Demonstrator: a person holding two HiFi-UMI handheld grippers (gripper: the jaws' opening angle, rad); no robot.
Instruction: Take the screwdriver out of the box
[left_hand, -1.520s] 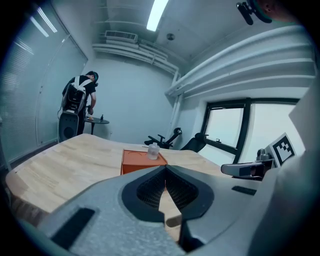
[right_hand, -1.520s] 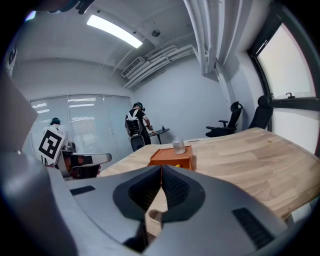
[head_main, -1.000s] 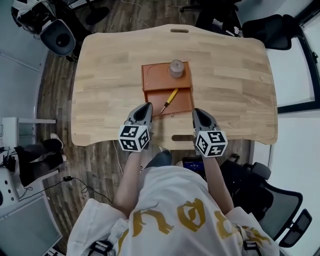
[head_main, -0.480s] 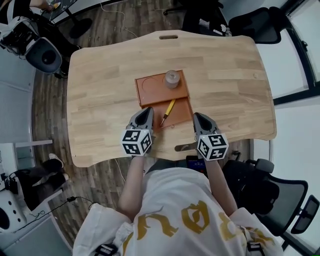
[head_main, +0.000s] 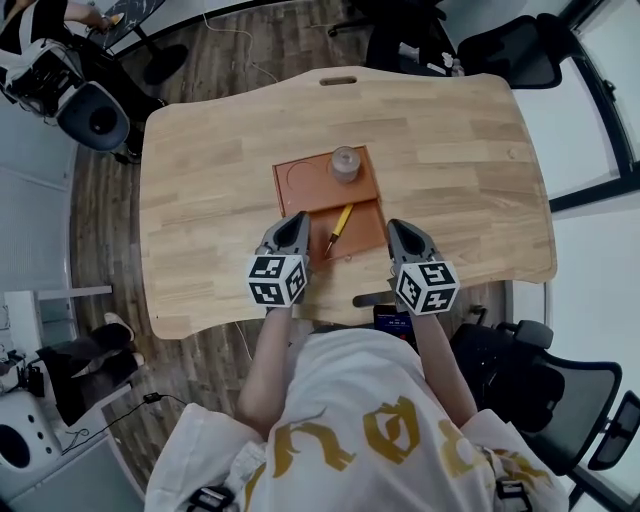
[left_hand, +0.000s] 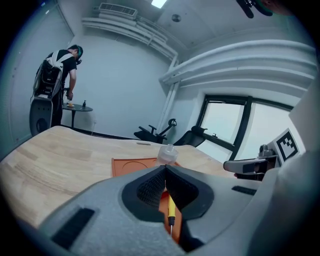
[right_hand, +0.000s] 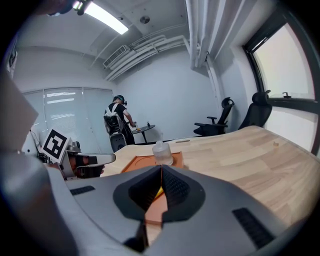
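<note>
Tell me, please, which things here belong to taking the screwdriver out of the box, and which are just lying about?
Part of the job: screwdriver, lying in the orange box; left gripper and right gripper, both with jaws together and empty.
Just lying about: clear bottle standing on the box's far end; office chairs beyond the table.

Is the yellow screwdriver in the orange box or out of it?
In: the screwdriver lies flat inside the box, in its nearer compartment, untouched.
</note>
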